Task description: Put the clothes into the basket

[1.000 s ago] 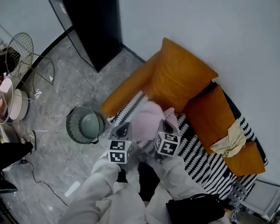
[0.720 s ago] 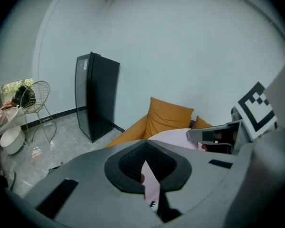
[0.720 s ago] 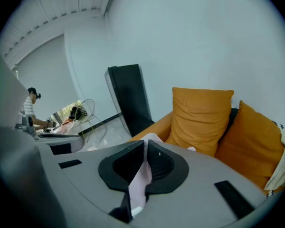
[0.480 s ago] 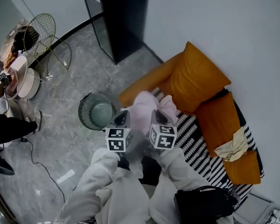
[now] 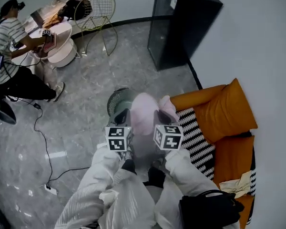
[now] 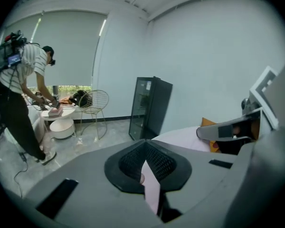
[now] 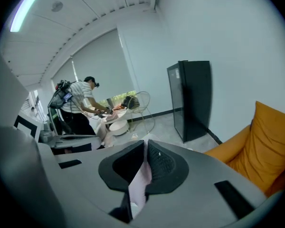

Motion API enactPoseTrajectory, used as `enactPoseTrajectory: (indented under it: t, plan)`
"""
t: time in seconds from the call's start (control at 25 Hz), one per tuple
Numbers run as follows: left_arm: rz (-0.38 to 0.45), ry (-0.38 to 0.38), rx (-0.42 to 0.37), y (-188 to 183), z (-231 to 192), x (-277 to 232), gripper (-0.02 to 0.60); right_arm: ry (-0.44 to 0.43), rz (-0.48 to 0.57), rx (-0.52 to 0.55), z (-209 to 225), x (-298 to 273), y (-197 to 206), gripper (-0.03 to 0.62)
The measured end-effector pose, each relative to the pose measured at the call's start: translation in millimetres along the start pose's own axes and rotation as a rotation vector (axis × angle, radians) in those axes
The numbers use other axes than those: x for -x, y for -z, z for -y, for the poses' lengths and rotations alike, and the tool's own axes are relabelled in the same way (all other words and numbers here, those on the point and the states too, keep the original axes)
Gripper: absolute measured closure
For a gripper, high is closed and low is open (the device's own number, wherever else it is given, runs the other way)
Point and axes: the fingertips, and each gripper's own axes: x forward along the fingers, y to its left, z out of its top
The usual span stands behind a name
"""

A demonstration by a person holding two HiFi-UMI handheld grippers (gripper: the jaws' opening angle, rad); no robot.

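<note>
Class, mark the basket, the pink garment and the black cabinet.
basket [image 5: 113,100], head view, on its ribbed left wall.
pink garment [image 5: 144,112], head view, middle of the cloth.
black cabinet [image 5: 183,32], head view, its dark side.

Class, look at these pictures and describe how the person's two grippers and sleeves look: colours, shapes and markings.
The left claw and right claw are dark grey, with tapered jaws and black mesh-textured pads. Each carries a white cube printed with black square markers. Both sleeves are loose, creased, off-white fabric.
</note>
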Motion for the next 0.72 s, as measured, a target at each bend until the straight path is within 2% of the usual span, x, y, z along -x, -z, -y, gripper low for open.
enactPoseTrajectory:
  t: [0.12, 0.36, 0.72]
  plan:
    - [0.014, -0.076, 0.07, -10, -57, 24, 0.581, -0.071, -0.014, 0.044, -54, -25, -26, 0.557]
    - [0.054, -0.212, 0.17, -6, -121, 53, 0.581, -0.2, -0.008, 0.108, -122, -67, -57, 0.557]
    - [0.117, -0.319, 0.243, -8, -203, 90, 0.581, -0.247, 0.046, 0.137, -183, -91, -94, 0.557]
